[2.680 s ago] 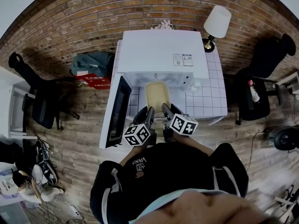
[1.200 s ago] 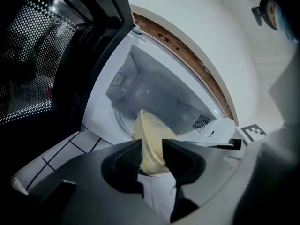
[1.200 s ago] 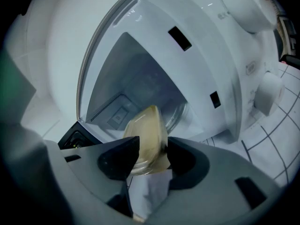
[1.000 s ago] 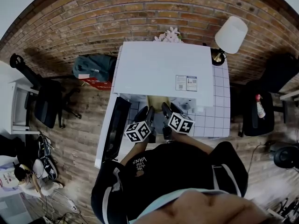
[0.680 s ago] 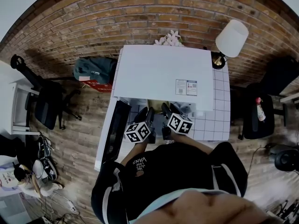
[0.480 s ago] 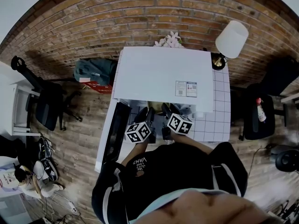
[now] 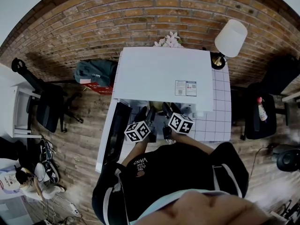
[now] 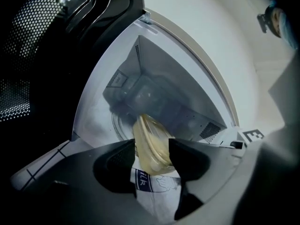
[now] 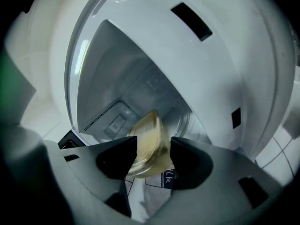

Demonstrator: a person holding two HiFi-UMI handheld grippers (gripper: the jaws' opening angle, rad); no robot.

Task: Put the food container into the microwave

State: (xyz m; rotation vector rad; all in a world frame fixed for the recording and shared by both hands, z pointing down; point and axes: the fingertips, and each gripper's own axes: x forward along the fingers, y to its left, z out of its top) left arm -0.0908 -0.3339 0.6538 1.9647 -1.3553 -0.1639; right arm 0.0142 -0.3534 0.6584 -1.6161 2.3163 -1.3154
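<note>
Blurred container (image 8: 149, 142); grippers (image 8: 152, 150) (image 9: 153, 149) prob. clamp it.

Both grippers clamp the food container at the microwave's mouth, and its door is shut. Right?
No: the door is open, swung out to the left, as the head view shows. The left gripper and right gripper do clamp the food container at the microwave mouth.

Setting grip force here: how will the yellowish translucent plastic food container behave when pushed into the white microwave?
Probably stiff: the yellowish translucent plastic food container shows no buckling where the left gripper and right gripper pinch its ends. Smooth plastic may slip. Held at the ends, it might tilt.
</note>
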